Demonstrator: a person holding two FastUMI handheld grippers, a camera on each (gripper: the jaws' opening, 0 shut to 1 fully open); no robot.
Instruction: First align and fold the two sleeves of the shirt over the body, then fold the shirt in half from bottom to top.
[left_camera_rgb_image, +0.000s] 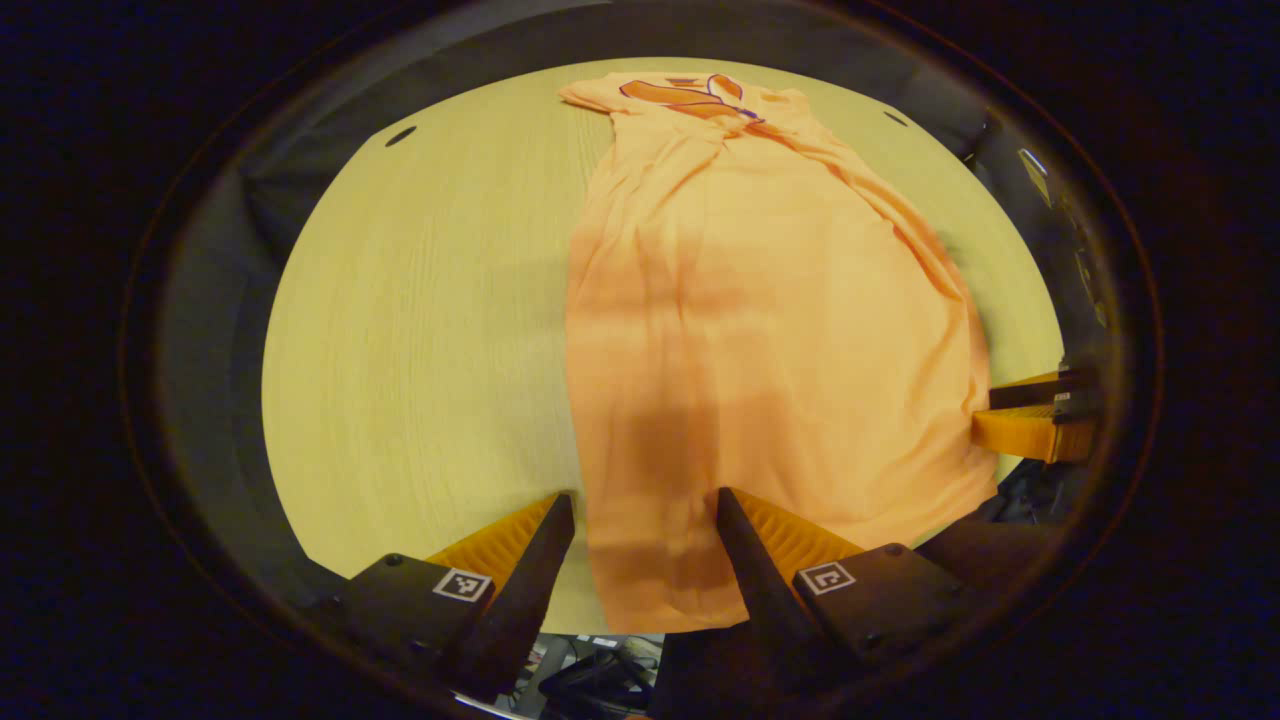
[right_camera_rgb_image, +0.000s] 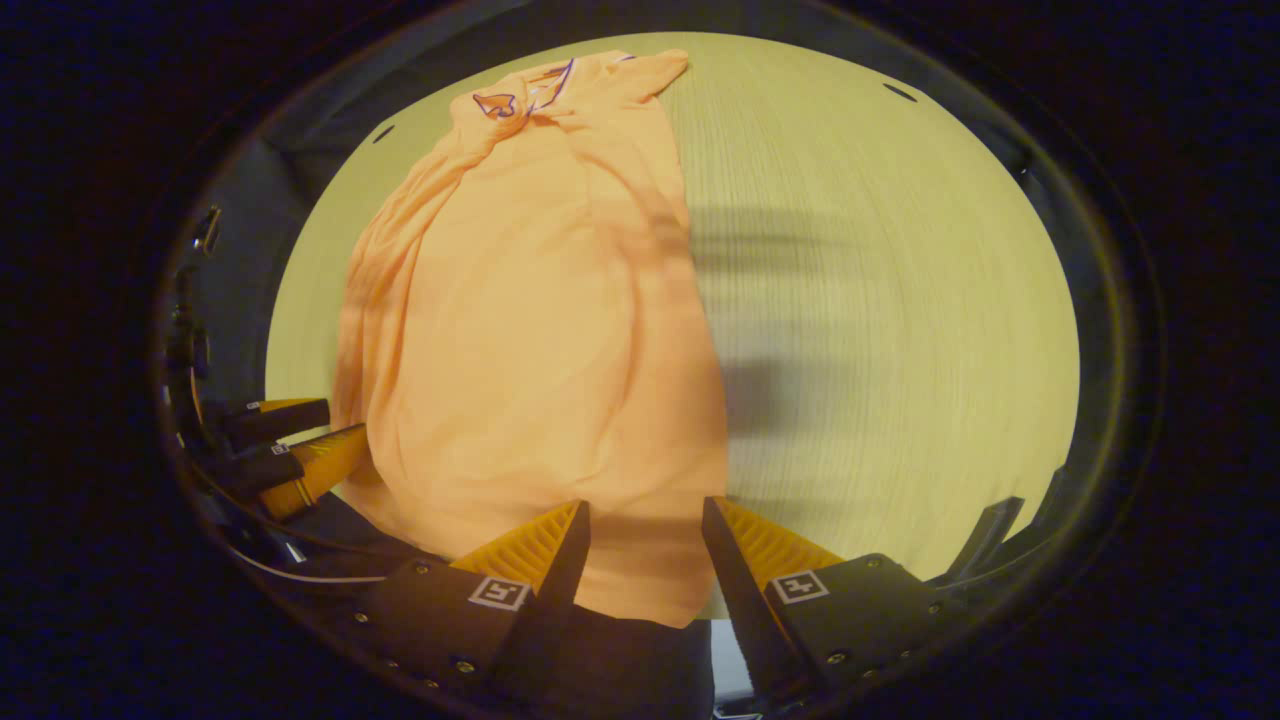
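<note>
The orange shirt (left_camera_rgb_image: 770, 350) lies flat on the pale wooden table (left_camera_rgb_image: 420, 330), already narrowed into a long strip with its sides turned in over the body. Its collar end, with a dark purple trim and print (left_camera_rgb_image: 690, 95), lies at the shirt's far end, and its hem (left_camera_rgb_image: 660, 600) reaches the table's near edge, where a little cloth hangs just over the rim. In the right gripper view the same shirt (right_camera_rgb_image: 530, 330) runs from the printed collar (right_camera_rgb_image: 520, 100) at the far end down to the hem at the near edge, with a soft ridge of bunched cloth along the shirt's outer side. The left gripper (left_camera_rgb_image: 645, 505) sits at the hem, its two fingers spread apart and straddling one corner of the shirt: one finger stands over bare table just beside the shirt's edge, the other over the cloth. They do not press on the cloth. The right gripper (right_camera_rgb_image: 643, 510) sits at the hem's other corner, fingers likewise apart, one over the shirt and one just past its edge. Each gripper can be seen from the other's camera, beside the shirt's long edge near the hem: the right gripper (left_camera_rgb_image: 1030, 415) in the left gripper view, the left gripper (right_camera_rgb_image: 300, 440) in the right gripper view. Shadows of the tools fall across the shirt and the table beside it.
</note>
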